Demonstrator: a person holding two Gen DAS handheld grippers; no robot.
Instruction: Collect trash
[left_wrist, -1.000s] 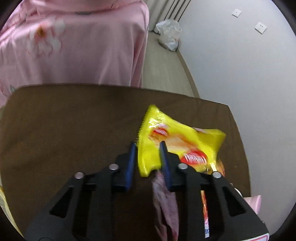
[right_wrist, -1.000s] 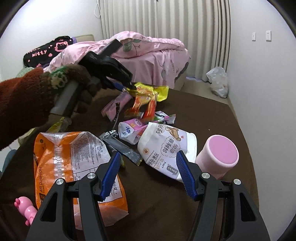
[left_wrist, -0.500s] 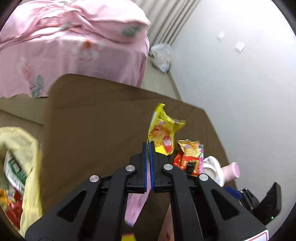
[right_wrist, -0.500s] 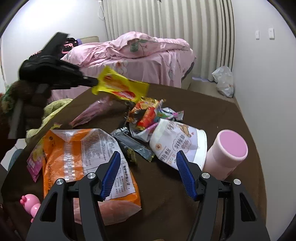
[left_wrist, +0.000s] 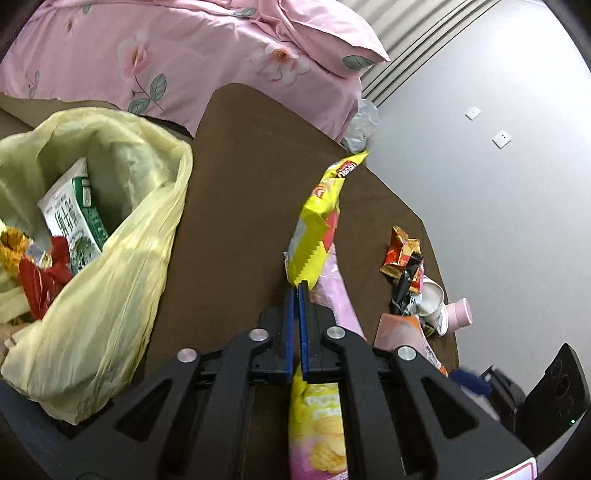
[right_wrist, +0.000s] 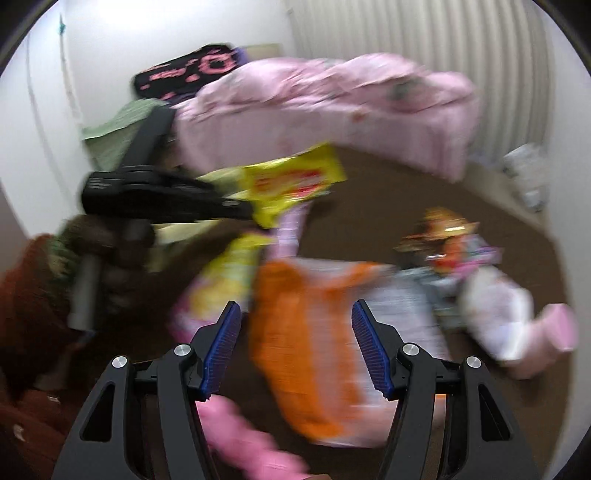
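Wrappers: left fingers (left_wrist: 295, 291) pinch one yellow wrapper (left_wrist: 317, 225); right fingers (right_wrist: 295, 325) wide (empty); one bag (left_wrist: 110, 258).

Yellow chip bag (left_wrist: 317, 221) pinched at one serrated edge, hanging clear of brown table; open pale-yellow trash bag (left_wrist: 122, 236) at nine o'clock, holding milk carton (left_wrist: 72, 218) and red wrappers (left_wrist: 40, 277)

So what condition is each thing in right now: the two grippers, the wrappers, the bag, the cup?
left gripper: shut on the yellow chip packet
yellow chip packet: pinched at one edge, lifted off the table
right gripper: open, empty, above the orange bag
orange bag: lying flat on the table
yellow trash bag: mouth open, trash already inside
pink cup: tipped on its side
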